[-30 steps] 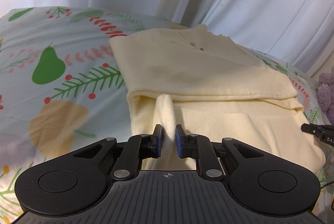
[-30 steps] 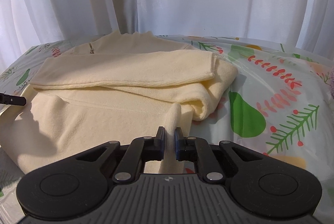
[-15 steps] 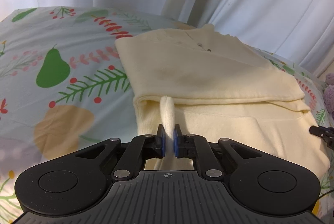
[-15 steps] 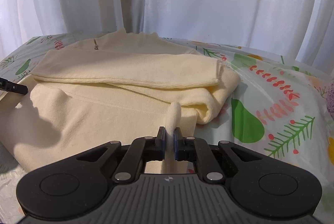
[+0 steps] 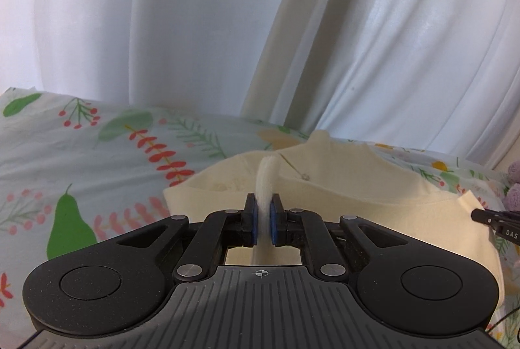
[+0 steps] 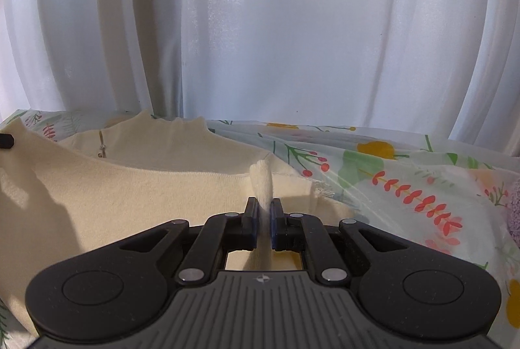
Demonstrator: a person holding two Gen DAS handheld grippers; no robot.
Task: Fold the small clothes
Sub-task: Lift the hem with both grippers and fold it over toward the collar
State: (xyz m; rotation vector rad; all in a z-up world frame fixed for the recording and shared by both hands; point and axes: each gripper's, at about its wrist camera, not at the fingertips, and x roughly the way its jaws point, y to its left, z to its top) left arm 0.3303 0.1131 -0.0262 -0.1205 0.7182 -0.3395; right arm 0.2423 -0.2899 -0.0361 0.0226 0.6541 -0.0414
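A cream knit sweater [image 5: 364, 186] lies on a leaf-and-pear printed cloth [image 5: 97, 154]. My left gripper [image 5: 263, 202] is shut on a pinch of the sweater's hem, which sticks up between the blue pads. My right gripper [image 6: 263, 206] is shut on another pinch of the same sweater [image 6: 130, 186] near its right edge. The lifted hem is carried toward the collar [image 6: 156, 134], where a small zip pull shows. The right gripper's tip [image 5: 494, 219] shows at the right edge of the left wrist view.
White curtains [image 6: 260, 23] hang close behind the far edge of the surface. A lilac fluffy object [image 5: 513, 189] sits at the far right. Printed cloth [image 6: 406, 180] lies bare to the right of the sweater.
Both grippers rose and moved away from me toward the collar, carrying the sweater's near hem up and over the folded sleeves. The left pads closed tighter on the fabric.
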